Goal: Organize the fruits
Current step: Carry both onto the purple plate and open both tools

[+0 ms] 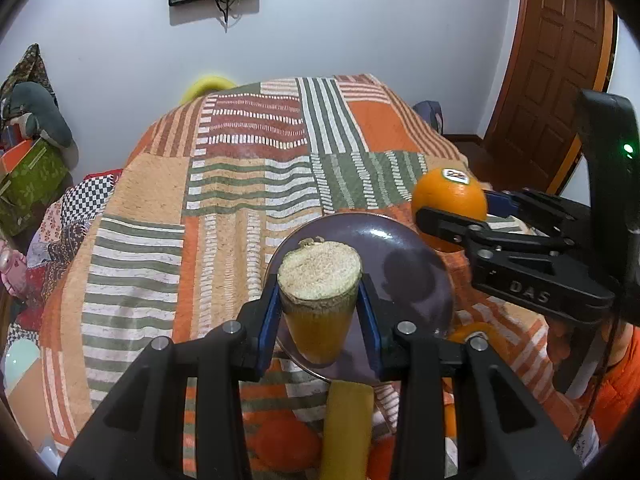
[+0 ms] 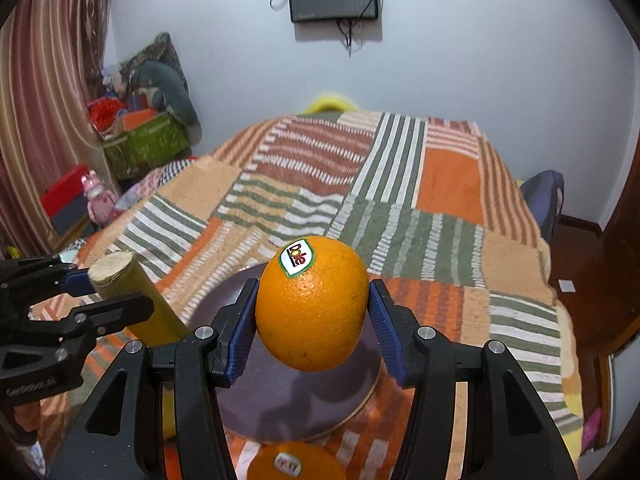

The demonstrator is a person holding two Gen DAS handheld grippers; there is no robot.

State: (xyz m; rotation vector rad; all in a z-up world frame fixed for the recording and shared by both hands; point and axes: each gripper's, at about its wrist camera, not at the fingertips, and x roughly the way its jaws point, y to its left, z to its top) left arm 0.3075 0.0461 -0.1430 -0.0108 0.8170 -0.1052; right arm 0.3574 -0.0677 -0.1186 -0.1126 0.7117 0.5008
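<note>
Your left claw (image 1: 320,312) is clamped on the cut yellow stalk (image 1: 320,280), and your right claw (image 2: 312,320) pinches the stickered orange (image 2: 312,304). You hold both just above the dark plate (image 2: 280,408) near the bed's near edge, likely to set them down together. Another orange (image 2: 296,462) lies beside the plate.

A second orange (image 2: 297,465) is cut off by the near edge. The plate's (image 1: 404,240) near rim hides behind the jaws.
</note>
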